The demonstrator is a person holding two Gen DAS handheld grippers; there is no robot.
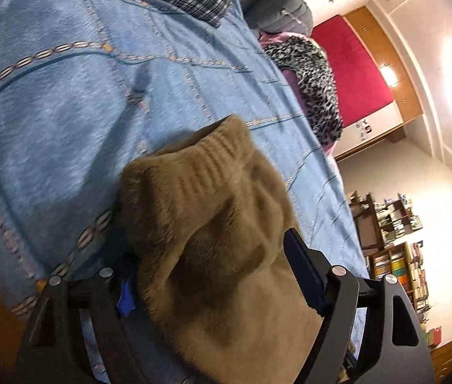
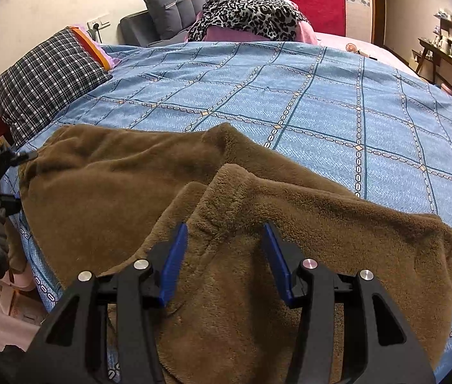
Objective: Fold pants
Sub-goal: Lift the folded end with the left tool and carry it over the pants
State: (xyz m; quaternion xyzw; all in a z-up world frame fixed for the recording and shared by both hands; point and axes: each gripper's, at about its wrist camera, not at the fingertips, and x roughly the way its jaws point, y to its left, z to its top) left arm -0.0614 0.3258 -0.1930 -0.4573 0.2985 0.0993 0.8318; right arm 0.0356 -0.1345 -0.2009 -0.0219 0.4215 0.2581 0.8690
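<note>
The pants (image 2: 226, 211), thick brown fleece, lay across the blue quilt (image 2: 322, 102) on the bed, near its close edge, one layer overlapping another toward 12 o'clock in the right wrist view. They looked soft, light and limp, likely to sag and bunch wherever unsupported, and the plush pile probably offered good grip, not slip. A ribbed band, waistband or cuff, cannot tell which, seemed the firmest place to pinch; an edge or corner of a layer would serve better than the flat middle.

The right gripper (image 2: 226, 249) hovered just over the near fold with its blue pads (image 2: 173, 265) spread wide, fleece showing between them and nothing pinched; the bulk of the cloth ran from 9 to 3 o'clock ahead of it. The left gripper (image 1: 208, 275) had a thick bundle of the fleece between its fingers, the ribbed band (image 1: 206, 156) rising toward 12 o'clock, so it was clamped on the pants, carrying that end above the quilt. A checked pillow (image 2: 46, 80) sat at 10 o'clock, a leopard-print cloth (image 2: 248, 12) at 12, both well apart from the pants
</note>
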